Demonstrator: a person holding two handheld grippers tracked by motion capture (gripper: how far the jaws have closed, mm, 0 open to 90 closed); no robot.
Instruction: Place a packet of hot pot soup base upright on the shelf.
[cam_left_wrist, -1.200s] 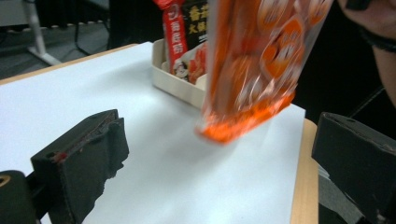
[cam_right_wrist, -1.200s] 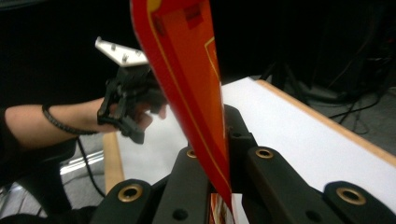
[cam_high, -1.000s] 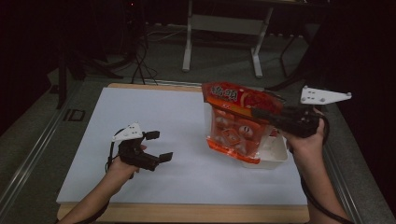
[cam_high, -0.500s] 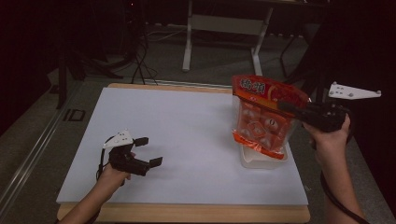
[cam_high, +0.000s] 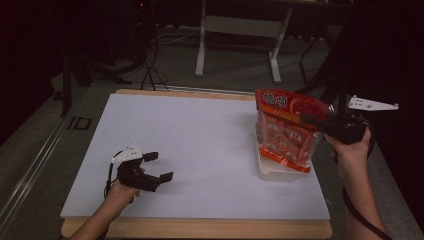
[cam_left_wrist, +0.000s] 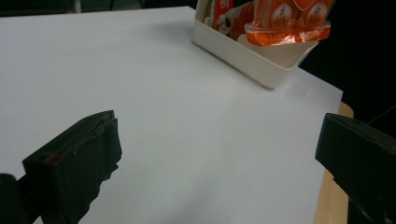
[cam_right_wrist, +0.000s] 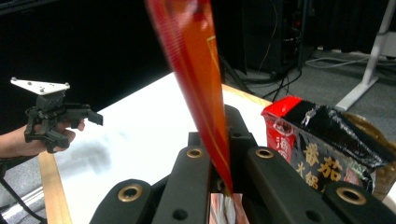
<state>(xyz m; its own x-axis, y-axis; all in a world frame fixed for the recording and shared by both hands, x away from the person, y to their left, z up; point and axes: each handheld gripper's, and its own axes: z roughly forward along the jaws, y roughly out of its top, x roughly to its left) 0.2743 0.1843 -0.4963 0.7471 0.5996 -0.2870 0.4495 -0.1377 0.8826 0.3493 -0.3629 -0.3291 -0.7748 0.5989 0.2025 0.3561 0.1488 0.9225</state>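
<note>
Cream plastic bin (cam_high: 272, 171) sits at the white surface's (cam_high: 200, 145) right edge; the right claw (cam_high: 314, 121) pinches an orange snack bag (cam_high: 287, 131) above it. Left claw (cam_high: 156, 167) gapes empty.

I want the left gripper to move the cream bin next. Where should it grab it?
Probably the cream bin's bare near wall, from above with one jaw inside: the rim is thin and upright, and the orange bag crowds the far side. The left gripper is open.

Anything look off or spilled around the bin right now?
Nothing spilled. The orange snack bag hangs tilted over the cream bin, pinched at its edge by the right gripper. The left gripper sits open, apart on the white tabletop.
</note>
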